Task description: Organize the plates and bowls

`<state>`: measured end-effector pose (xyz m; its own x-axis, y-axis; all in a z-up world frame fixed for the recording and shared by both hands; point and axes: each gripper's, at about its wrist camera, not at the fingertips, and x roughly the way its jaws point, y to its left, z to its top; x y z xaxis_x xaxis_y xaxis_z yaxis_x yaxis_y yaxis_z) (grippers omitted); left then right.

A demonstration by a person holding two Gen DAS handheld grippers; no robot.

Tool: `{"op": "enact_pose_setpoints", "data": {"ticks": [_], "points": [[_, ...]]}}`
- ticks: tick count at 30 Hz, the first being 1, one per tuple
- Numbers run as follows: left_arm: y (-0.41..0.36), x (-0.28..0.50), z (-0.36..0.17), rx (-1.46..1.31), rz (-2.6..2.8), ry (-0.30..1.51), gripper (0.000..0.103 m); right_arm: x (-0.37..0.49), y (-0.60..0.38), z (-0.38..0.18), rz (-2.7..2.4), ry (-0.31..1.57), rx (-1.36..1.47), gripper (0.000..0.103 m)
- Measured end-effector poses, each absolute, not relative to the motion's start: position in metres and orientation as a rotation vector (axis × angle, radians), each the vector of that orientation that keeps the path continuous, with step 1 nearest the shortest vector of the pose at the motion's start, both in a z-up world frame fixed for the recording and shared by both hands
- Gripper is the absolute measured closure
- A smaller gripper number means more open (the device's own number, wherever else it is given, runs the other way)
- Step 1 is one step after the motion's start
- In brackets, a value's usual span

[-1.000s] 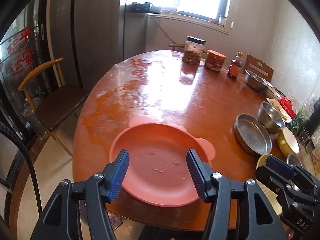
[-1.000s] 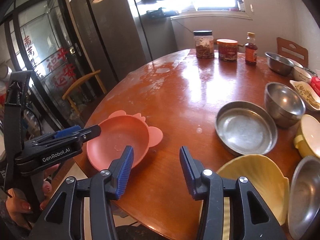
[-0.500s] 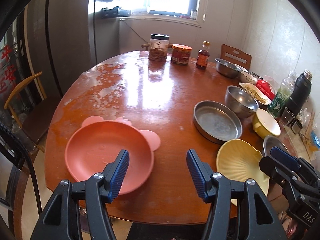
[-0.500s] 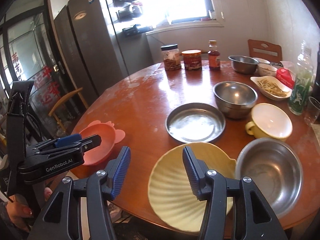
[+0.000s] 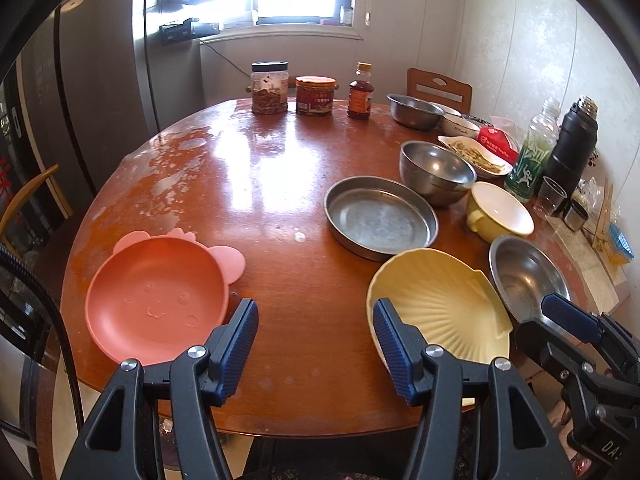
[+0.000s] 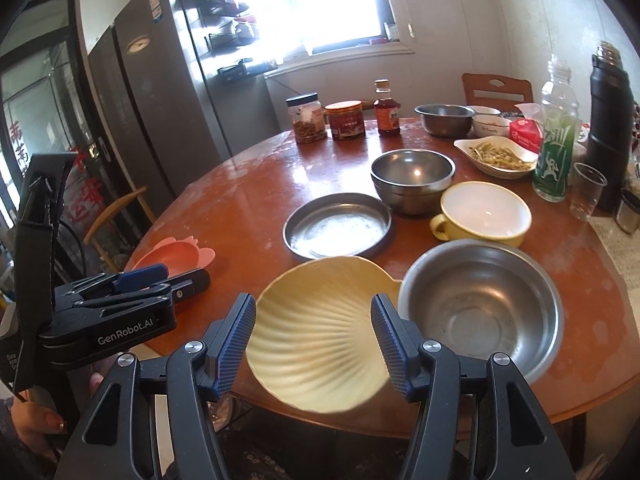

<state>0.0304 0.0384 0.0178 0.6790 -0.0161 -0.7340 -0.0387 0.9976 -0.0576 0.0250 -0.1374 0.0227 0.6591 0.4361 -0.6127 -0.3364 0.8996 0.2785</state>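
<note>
shell plate [image 6: 320, 344] – now framed by right gripper [image 6: 313, 344], jaws opening, nothing pinched | left gripper [image 5: 316, 350] swung off pink plate [image 5: 156, 300], open, empty – pickup next

— What stands on the round wooden table [image 5: 256, 184]?

— A pink plate [image 5: 156, 300] at eight o'clock; a yellow shell-shaped plate [image 5: 436, 304] at five, overhanging the near edge; a flat steel pan [image 5: 380, 218] near centre.

— And beyond?

— Steel bowls [image 6: 412, 174] and a yellow cup [image 6: 484, 210] toward three; two jars [image 5: 270, 88] and a sauce bottle [image 5: 361, 92] at twelve; a dish of food [image 6: 496, 156] at two.
</note>
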Motion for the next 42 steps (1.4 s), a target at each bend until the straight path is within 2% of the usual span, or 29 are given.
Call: {"op": "enact_pose_setpoints", "data": {"ticks": [23, 29, 39, 41, 42], "points": [[0.02, 0.049, -0.008, -0.056, -0.073, 0.868, 0.044, 0.015, -0.153, -0.033, 0.389, 0.881, 0.232, 0.042], [0.012, 0.066, -0.013, -0.04, -0.111, 0.873, 0.043, 0.025, -0.152, -0.042, 0.377, 0.891, 0.245, 0.055], [0.007, 0.096, -0.04, -0.052, -0.12, 0.955, 0.041, 0.038, -0.145, -0.049, 0.372, 0.894, 0.213, 0.06], [0.006, 0.095, -0.045, -0.073, -0.153, 0.964, 0.044, 0.038, -0.144, -0.05, 0.372, 0.892, 0.208, 0.061], [0.006, 0.095, -0.047, -0.081, -0.165, 0.967, 0.05, 0.039, -0.144, -0.05, 0.372, 0.891, 0.207, 0.061]]}}
